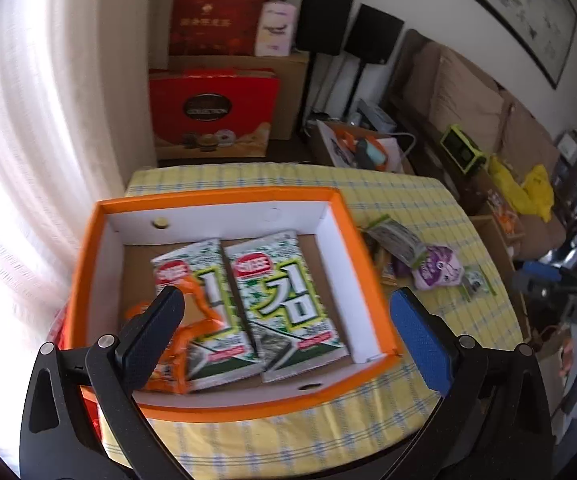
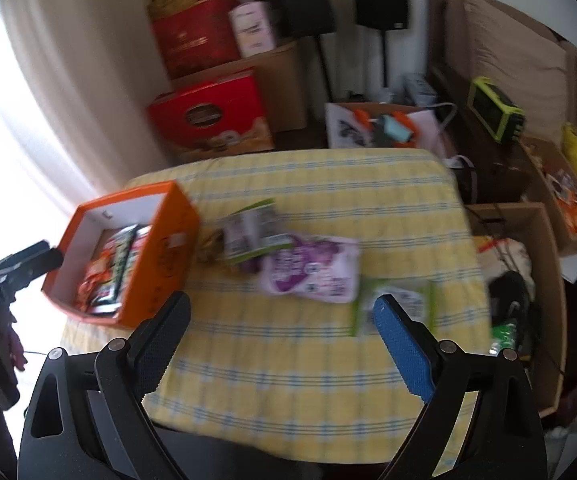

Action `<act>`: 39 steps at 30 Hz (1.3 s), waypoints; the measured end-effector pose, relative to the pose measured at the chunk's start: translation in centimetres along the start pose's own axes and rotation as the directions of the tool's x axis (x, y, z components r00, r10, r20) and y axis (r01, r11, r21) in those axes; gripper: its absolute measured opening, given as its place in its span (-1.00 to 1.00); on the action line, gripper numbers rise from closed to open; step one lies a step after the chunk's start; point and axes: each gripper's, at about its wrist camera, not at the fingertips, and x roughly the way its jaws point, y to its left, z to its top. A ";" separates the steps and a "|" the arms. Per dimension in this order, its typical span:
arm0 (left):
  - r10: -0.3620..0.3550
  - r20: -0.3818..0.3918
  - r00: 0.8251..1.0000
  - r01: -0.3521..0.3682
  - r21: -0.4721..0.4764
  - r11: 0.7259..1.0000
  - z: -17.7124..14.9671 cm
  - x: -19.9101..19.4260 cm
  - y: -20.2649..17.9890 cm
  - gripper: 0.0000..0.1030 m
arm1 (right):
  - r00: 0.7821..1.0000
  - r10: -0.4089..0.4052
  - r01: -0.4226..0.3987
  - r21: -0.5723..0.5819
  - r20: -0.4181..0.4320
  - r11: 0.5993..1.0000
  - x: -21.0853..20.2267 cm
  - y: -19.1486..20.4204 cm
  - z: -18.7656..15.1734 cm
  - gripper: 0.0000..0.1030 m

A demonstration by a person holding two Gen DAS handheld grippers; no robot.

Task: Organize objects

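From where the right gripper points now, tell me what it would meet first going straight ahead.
Probably the purple snack packet on the checked tablecloth. The right gripper is open and empty; depth is unclear, so the cloth itself could come first.

The box [image 1: 224, 402] near the left edge of the table looks like card, matt orange outside, plain white on the inner walls and bare brown on the floor. The two seaweed packets [image 1: 284, 304] inside are glossy printed foil or film, catching light, and the orange wrapper [image 1: 204, 320] beside them is crinkled shiny plastic. The tablecloth [image 2: 308, 360] is soft woven cloth, matt, checked yellow with blue. The purple pouch [image 2: 312, 268] and the green-edged packet [image 2: 392, 304] toward the right edge seem to be smooth plastic film, though blur hides the detail. Each gripper finger [image 1: 152, 332] carries a finely textured matt pad, black or blue [image 2: 404, 352], on smooth black plastic arms with small metal pins.
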 end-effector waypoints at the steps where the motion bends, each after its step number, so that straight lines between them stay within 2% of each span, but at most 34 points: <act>1: -0.009 0.000 1.000 0.009 0.000 1.000 0.0 0.2 -0.6 0.99 | 1.000 -0.015 0.015 0.013 0.005 1.000 -0.3 -0.9 0.0 0.83; 8: -0.130 -0.051 0.990 0.130 0.012 0.991 -0.4 1.7 -3.7 0.99 | 0.995 -0.102 0.102 0.064 -0.008 0.993 -0.5 -4.9 -0.8 0.83; 11: -0.145 -0.068 0.987 0.147 0.030 0.989 -0.1 2.3 -5.2 0.99 | 0.991 -0.128 0.130 0.084 -0.025 0.988 0.2 -6.2 -1.4 0.83; 18: -0.187 -0.070 0.980 0.190 0.042 0.981 1.6 3.1 -8.0 0.99 | 0.989 -0.132 0.140 0.134 -0.066 0.981 2.3 -8.7 -2.5 0.83; 28: -0.165 -0.127 0.978 0.173 0.059 0.983 5.2 7.4 -12.1 0.99 | 0.985 -0.156 0.164 0.118 -0.074 0.979 4.8 -8.9 -2.9 0.83; 33: -0.121 -0.173 0.977 0.139 0.094 0.986 5.8 10.3 -13.9 0.99 | 0.984 -0.166 0.173 0.112 -0.071 0.978 5.5 -9.0 -2.9 0.83; 39: -0.078 -0.240 0.968 0.109 0.119 0.987 5.5 13.6 -15.4 0.99 | 0.984 -0.164 0.170 0.098 -0.067 0.981 6.3 -8.5 -3.0 0.83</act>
